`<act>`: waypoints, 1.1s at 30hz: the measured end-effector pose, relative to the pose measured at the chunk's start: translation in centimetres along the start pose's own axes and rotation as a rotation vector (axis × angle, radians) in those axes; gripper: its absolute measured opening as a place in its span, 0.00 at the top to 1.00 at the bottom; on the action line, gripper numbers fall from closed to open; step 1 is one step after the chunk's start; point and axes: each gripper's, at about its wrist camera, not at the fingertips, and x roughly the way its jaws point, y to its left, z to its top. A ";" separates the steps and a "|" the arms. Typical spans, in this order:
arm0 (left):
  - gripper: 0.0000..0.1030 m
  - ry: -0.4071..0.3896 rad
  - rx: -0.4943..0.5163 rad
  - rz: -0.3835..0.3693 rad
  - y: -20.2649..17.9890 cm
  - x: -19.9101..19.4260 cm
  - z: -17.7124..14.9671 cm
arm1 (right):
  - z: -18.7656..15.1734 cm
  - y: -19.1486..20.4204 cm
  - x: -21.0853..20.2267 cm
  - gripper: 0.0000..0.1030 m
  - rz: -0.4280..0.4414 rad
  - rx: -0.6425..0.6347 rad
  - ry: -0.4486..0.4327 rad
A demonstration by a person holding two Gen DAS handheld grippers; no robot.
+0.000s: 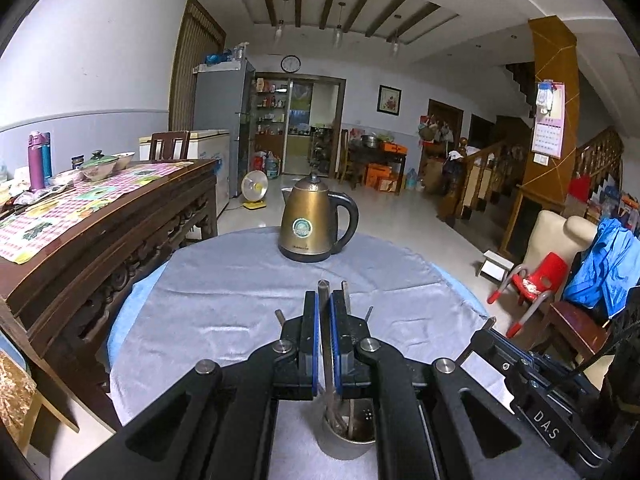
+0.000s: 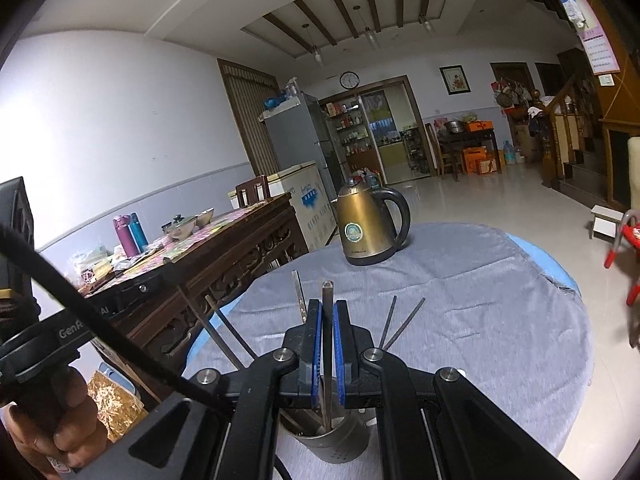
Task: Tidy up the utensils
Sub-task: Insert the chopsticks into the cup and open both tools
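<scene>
A metal utensil holder (image 1: 347,440) stands on the grey-clothed round table (image 1: 224,312), below both grippers; it also shows in the right wrist view (image 2: 334,446). My left gripper (image 1: 325,300) is shut on an upright metal utensil handle (image 1: 323,292) whose lower end reaches into the holder. My right gripper (image 2: 327,308) is shut on another upright metal utensil handle (image 2: 328,300) that also reaches into the holder. Several more utensils and chopsticks (image 2: 394,320) stand in the holder. The right gripper body shows at the lower right of the left wrist view (image 1: 532,380).
A gold electric kettle (image 1: 310,220) stands at the table's far side. A carved wooden sideboard (image 1: 100,240) with bottles and bowls is close on the left. A red child's chair (image 1: 532,284) and a chair with blue clothing (image 1: 604,264) are on the right.
</scene>
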 end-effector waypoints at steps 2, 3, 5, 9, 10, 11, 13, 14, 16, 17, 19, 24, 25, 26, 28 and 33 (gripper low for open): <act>0.94 0.010 0.003 0.009 0.1 -0.1 -0.2 | 0.0 0.2 0.2 0.94 0.000 0.001 0.006; 0.94 0.014 0.003 0.012 0.1 -0.1 -0.2 | 0.0 0.2 0.2 0.94 0.000 0.002 0.010; 0.94 0.020 0.005 0.020 0.1 -0.2 -0.3 | -0.2 0.4 0.4 0.94 -0.001 0.004 0.017; 0.94 0.028 0.008 0.032 0.1 -0.4 -0.5 | -0.5 0.7 0.7 0.94 -0.002 0.004 0.027; 0.94 0.029 0.007 0.035 0.3 -0.4 -0.6 | -0.6 0.8 0.7 0.94 -0.003 0.004 0.030; 0.94 0.031 0.007 0.037 0.3 -0.4 -0.6 | -0.7 0.9 0.8 0.94 -0.003 0.005 0.033; 0.93 0.035 0.008 0.044 0.4 -0.4 -0.7 | -0.9 1.0 0.9 0.94 -0.003 0.006 0.037; 0.93 0.038 0.011 0.050 0.4 -0.4 -0.8 | -1.0 1.0 0.9 0.94 -0.004 0.006 0.038; 0.93 0.046 0.017 0.061 0.4 -0.4 -1.0 | -0.9 1.0 0.8 0.94 -0.004 0.006 0.036; 0.93 0.051 0.020 0.068 0.4 -0.4 -1.1 | -1.0 1.0 0.9 0.94 -0.004 0.007 0.038; 0.92 0.059 0.031 0.087 0.5 -0.3 -1.2 | -0.9 1.0 0.9 0.94 -0.005 0.011 0.039; 0.91 0.091 0.053 0.142 0.7 0.1 -2.0 | -1.2 1.0 1.3 0.94 -0.011 0.021 0.049; 0.90 0.098 0.056 0.148 0.7 0.2 -2.1 | -1.3 1.1 1.3 0.93 -0.013 0.022 0.048; 0.90 0.104 0.059 0.153 0.8 0.3 -2.2 | -1.4 1.1 1.3 0.93 -0.015 0.021 0.048; 0.89 0.110 0.070 0.169 0.8 0.4 -2.5 | -1.5 1.3 1.4 0.93 -0.017 0.018 0.048; 0.87 0.122 0.108 0.201 0.5 0.3 -3.0 | -1.7 1.2 1.9 0.93 -0.023 0.028 0.076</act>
